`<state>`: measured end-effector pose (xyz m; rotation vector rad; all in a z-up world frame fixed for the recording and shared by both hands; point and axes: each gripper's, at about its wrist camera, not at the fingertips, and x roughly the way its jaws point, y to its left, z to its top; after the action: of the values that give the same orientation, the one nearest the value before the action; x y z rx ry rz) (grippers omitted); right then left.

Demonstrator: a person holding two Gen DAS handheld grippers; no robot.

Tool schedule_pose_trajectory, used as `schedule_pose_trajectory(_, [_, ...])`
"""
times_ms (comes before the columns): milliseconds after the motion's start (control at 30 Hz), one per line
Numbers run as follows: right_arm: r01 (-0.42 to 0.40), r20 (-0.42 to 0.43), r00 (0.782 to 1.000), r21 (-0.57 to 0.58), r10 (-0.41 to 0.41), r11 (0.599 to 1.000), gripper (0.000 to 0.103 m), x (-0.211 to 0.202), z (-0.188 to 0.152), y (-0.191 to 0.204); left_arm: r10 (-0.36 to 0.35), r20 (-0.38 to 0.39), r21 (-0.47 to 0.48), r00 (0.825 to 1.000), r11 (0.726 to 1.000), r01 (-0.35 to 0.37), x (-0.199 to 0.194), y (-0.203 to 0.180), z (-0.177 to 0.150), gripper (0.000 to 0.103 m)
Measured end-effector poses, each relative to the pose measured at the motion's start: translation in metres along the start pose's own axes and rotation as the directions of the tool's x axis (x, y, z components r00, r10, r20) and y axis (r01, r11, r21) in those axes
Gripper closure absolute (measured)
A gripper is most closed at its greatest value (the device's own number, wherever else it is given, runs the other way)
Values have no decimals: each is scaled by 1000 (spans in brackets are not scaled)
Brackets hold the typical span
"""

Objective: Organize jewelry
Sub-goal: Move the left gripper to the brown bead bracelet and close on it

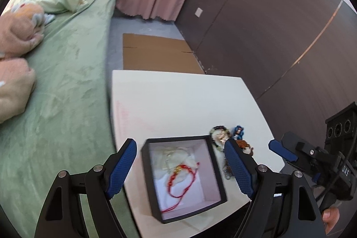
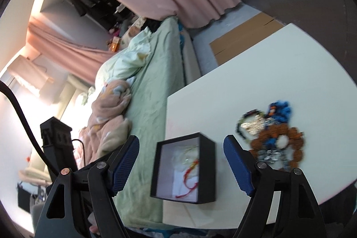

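both grippers were spread wide and carrying nothing. left gripper (image 1: pixel 180 162), seen low in its own view, hovered with its blue-padded fingers (image 1: pixel 121 167) on either side of the square black jewelry box with the pale lining (image 1: pixel 209 173), not touching it as far as the blur showed. right gripper (image 2: pixel 181 163) hung the same way, low centre of its frame, with that box (image 2: pixel 208 167) sitting between its pads; in the left view it (image 1: pixel 282 150) poked in from the right edge.

inside the box lay a red cord bracelet with a gold bead (image 1: pixel 178 182), already stowed. the rest was waiting: a loose heap of beaded bracelets in brown, blue and dark beads (image 2: pixel 273 137) sat on the white tabletop (image 2: pixel 256 73), just beside the box, at the right of the right view. it probably sat that close to keep the transfers short. my read was that the sorting was only begun, and the right gripper looked better placed to fetch the next piece.
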<state>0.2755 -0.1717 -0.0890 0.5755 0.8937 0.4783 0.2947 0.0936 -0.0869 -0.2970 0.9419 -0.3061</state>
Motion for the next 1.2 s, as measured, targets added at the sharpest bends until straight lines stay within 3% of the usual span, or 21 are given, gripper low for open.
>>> schedule_pose_trajectory(133, [20, 36, 999, 28, -21, 999, 24, -17, 5, -15, -11, -6, 21, 1000, 1000, 11, 5, -17, 1, 22])
schedule_pose_trajectory(233, [59, 77, 995, 66, -64, 996, 11, -32, 10, -29, -18, -9, 43, 1000, 999, 19, 10, -32, 1, 22])
schedule_pose_trajectory(867, [4, 147, 988, 251, -43, 968, 10, -87, 19, -102, -59, -71, 155, 996, 986, 69, 49, -104, -7, 22])
schedule_pose_trajectory(1033, [58, 151, 983, 264, -101, 963, 10, -97, 21, -118, -72, -82, 164, 994, 983, 84, 59, -114, -8, 22])
schedule_pose_trajectory(1200, [104, 126, 981, 303, -147, 947, 10, -99, 21, -135, -72, -117, 179, 991, 980, 92, 74, -123, -11, 31])
